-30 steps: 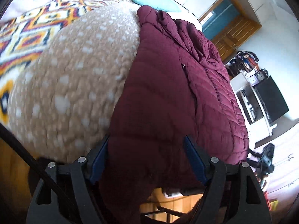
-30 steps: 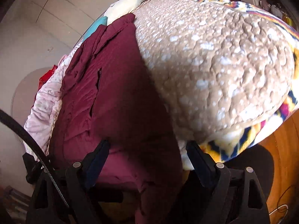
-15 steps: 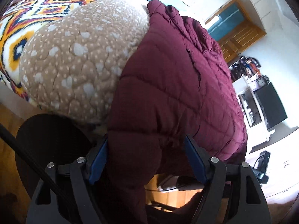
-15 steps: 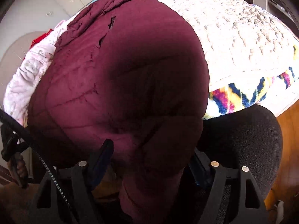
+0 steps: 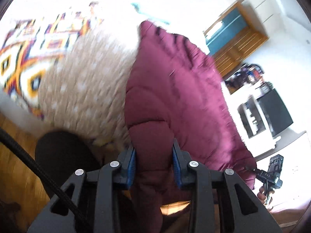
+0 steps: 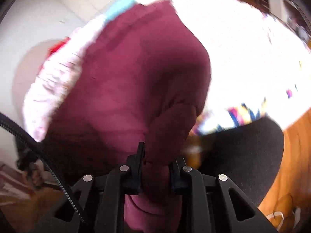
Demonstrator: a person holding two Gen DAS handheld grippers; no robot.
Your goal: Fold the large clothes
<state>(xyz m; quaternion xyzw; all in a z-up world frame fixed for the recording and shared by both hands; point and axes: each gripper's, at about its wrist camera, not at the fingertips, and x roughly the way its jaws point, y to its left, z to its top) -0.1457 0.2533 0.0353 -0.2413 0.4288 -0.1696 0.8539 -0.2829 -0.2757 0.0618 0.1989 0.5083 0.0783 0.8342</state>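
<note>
A maroon quilted puffer jacket [image 5: 175,89] lies on the bed, its near hem hanging over the bed edge. My left gripper [image 5: 153,155] is shut on a thick fold of the jacket's near hem. In the right wrist view the jacket [image 6: 132,81] fills the middle, and my right gripper [image 6: 157,163] is shut on another bunch of its hem. Both views are motion-blurred. The other gripper [image 5: 272,172], held by a hand, shows at the lower right of the left wrist view.
A tan spotted blanket [image 5: 81,89] and a patterned bedspread [image 5: 25,58] cover the bed. A black round chair seat [image 6: 245,151] stands at the bed's near edge over the wooden floor [image 6: 295,155]. A pink garment [image 6: 50,89] lies beside the jacket. Shelves and a dark screen [image 5: 274,112] stand far right.
Both grippers have closed from wide open onto the jacket's near hem, and the hem is bunched between their jaws. Both views have shifted and blurred.
</note>
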